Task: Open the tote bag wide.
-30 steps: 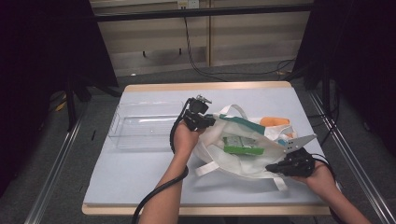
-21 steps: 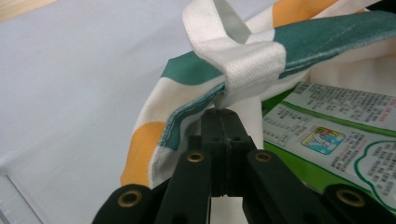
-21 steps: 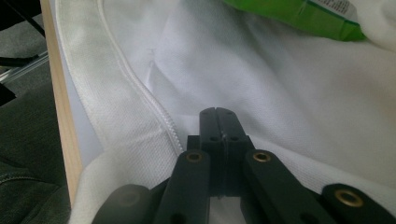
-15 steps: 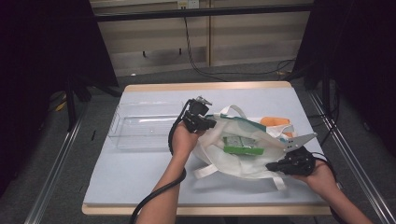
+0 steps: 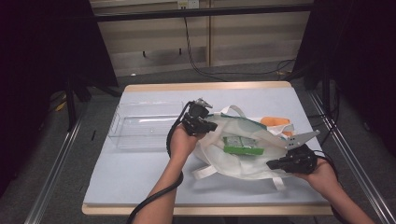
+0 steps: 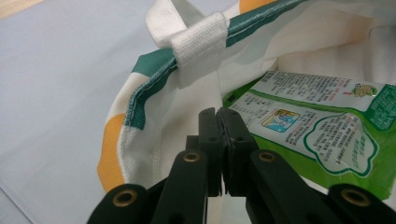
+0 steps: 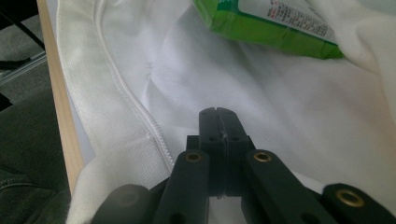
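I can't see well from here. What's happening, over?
Left claw shut, right claw shut, both at white cloth bag. Green packet inside. Nothing blocking.

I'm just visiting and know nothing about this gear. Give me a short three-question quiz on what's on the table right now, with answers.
1. True or false: the green packet lies inside the white cloth bag.
2. Which thing stands on the table to the left of the bag: A) a clear plastic tray, B) a metal pot, C) a cardboard box?
3. How do the jaws of the left gripper and the right gripper stand?

Key: 1. True. 2. A, the clear plastic tray. 3. Both are shut; whether they pinch the bag's cloth cannot be told.
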